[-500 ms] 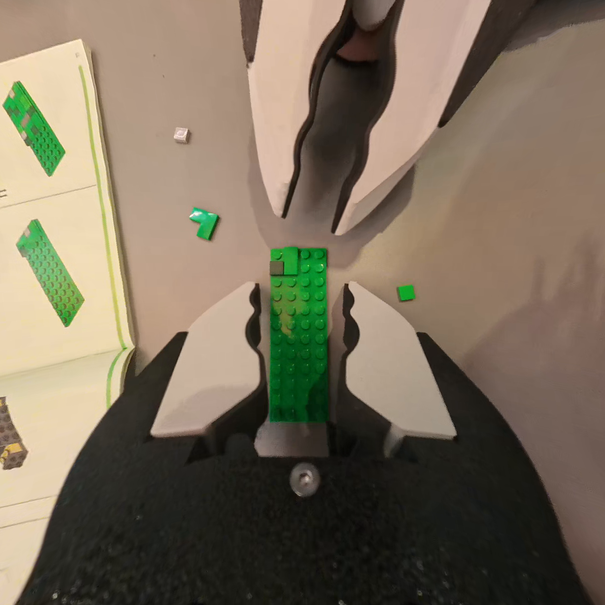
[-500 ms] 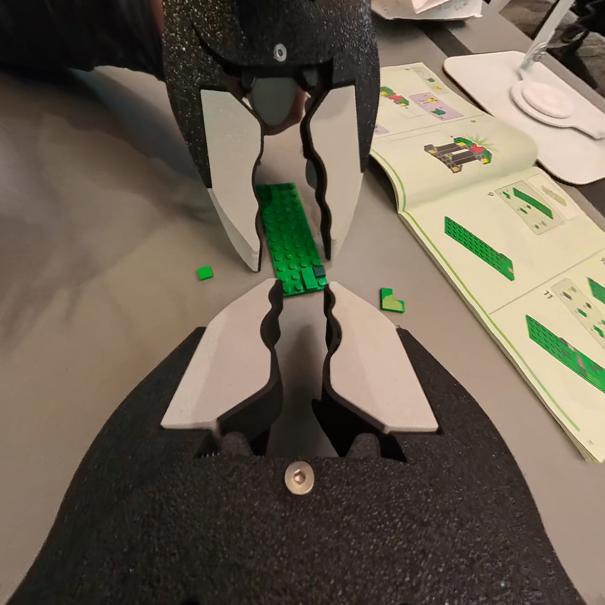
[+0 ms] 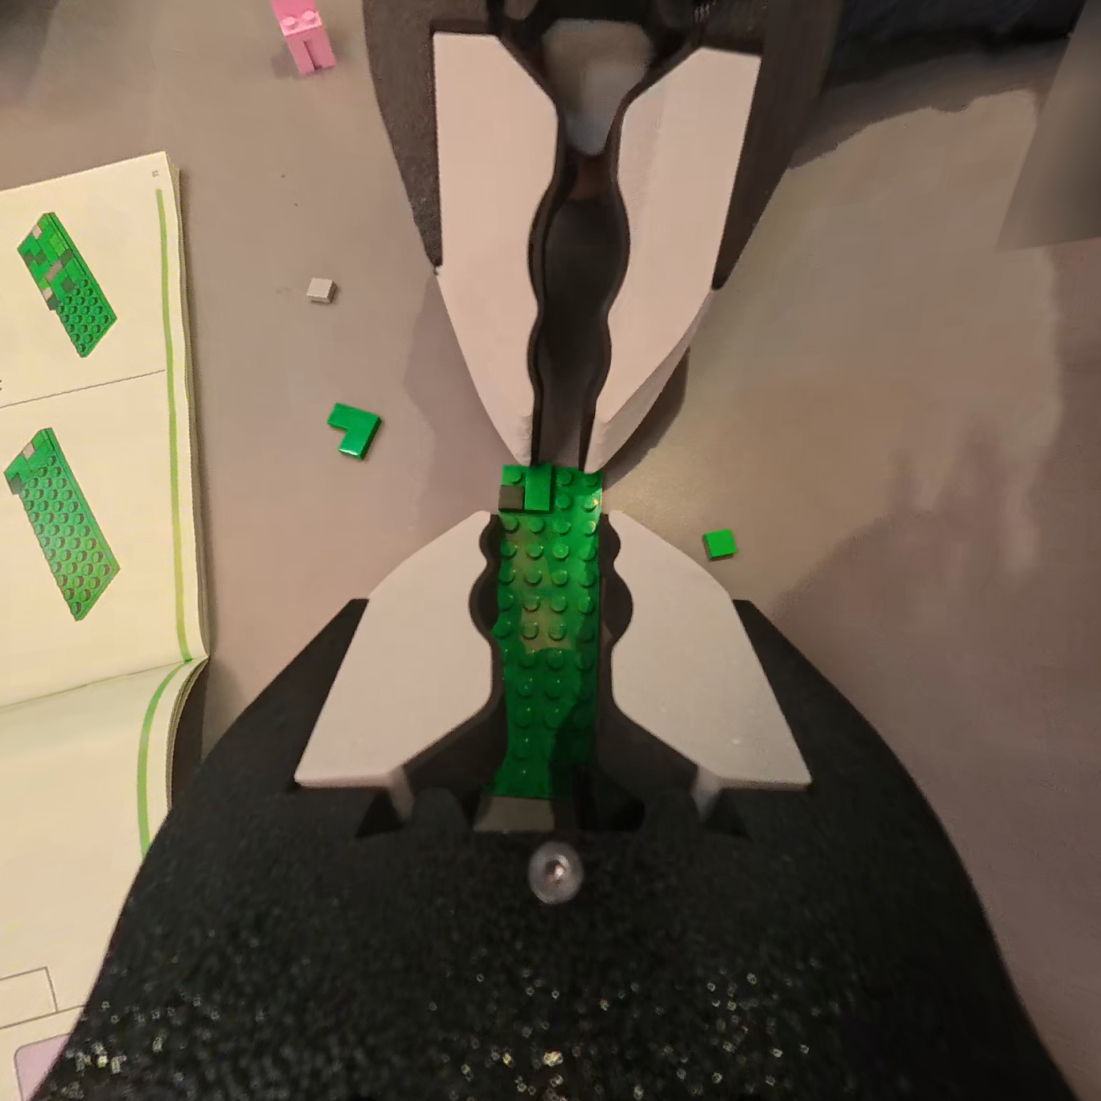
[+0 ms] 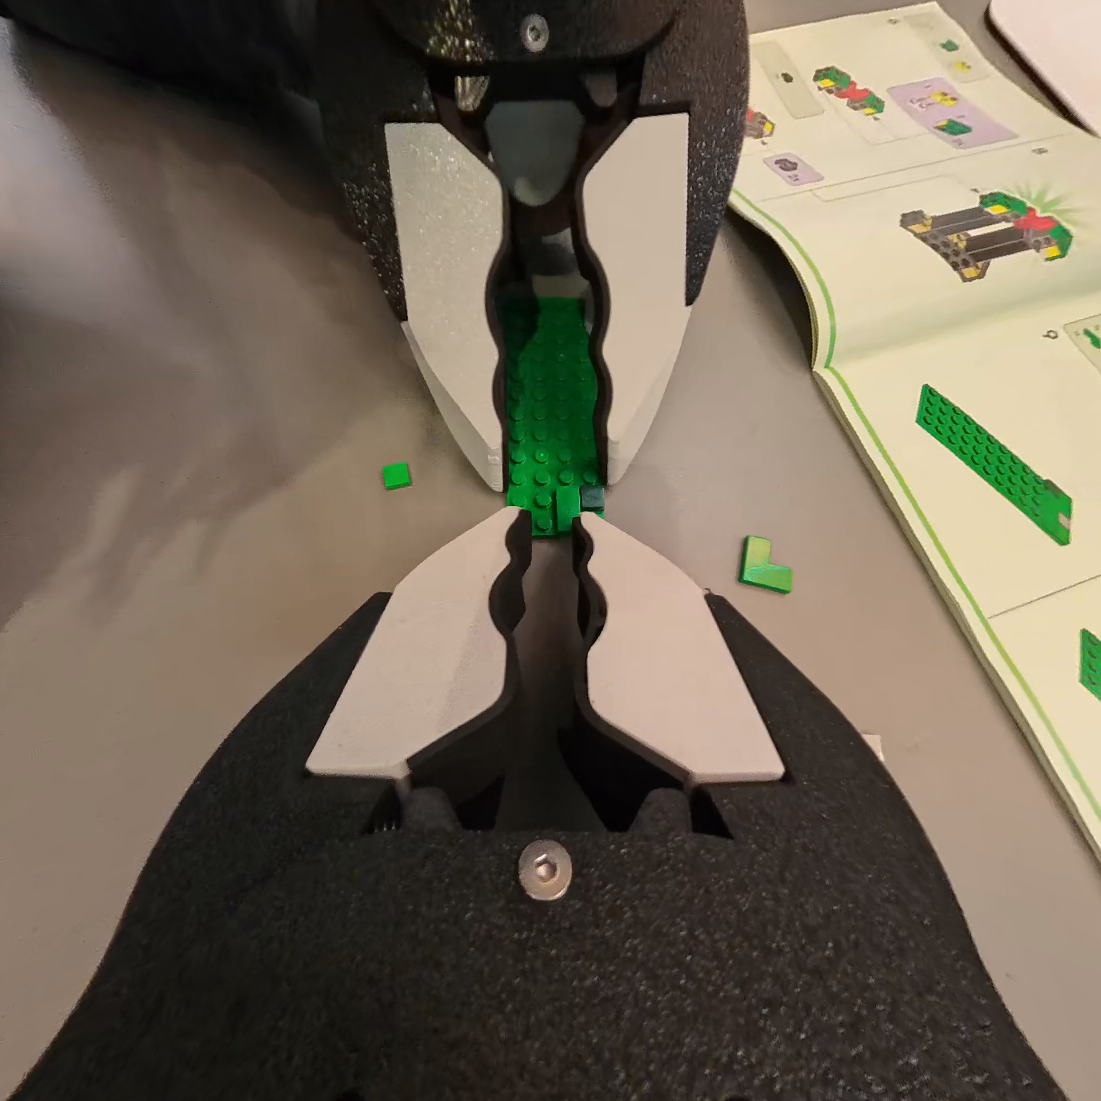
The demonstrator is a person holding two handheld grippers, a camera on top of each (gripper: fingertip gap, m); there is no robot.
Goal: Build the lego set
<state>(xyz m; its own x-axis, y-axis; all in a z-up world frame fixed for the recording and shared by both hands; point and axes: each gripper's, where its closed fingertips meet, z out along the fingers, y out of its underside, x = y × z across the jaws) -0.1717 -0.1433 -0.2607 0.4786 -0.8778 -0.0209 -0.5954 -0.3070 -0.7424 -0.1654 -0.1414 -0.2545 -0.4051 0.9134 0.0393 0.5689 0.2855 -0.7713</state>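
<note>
A long green plate [image 3: 551,625] lies on the grey table, with a dark grey tile [image 3: 511,497] and a small green tile [image 3: 538,487] on its far corner. My left gripper [image 3: 549,518] straddles the plate lengthwise, fingers pressed against its long sides. My right gripper [image 4: 553,519] faces it from the opposite end, jaws a narrow gap apart, tips at the plate's end [image 4: 548,405] beside the green tile [image 4: 566,506] and grey tile [image 4: 593,496]. Nothing shows between its pads. It shows opposite in the left wrist view [image 3: 563,459], and the left gripper in the right wrist view [image 4: 557,470].
An L-shaped green piece [image 3: 355,430] [image 4: 765,566] and a small green square tile [image 3: 719,544] [image 4: 396,476] lie loose either side of the plate. A light grey tile [image 3: 322,290] and a pink piece [image 3: 304,36] lie farther off. An open instruction booklet [image 3: 89,417] [image 4: 953,357] lies alongside. Only a small space, under 4 cm, lies between the two pairs of fingers. The L-shaped green piece [image 4: 765,566] is about equally far from each gripper, around 6 cm. It is also in sight in the left wrist view [image 3: 350,428].
The right gripper has come in to the plate's end and its jaws have narrowed. The left gripper's fingers have closed against the plate's sides.
</note>
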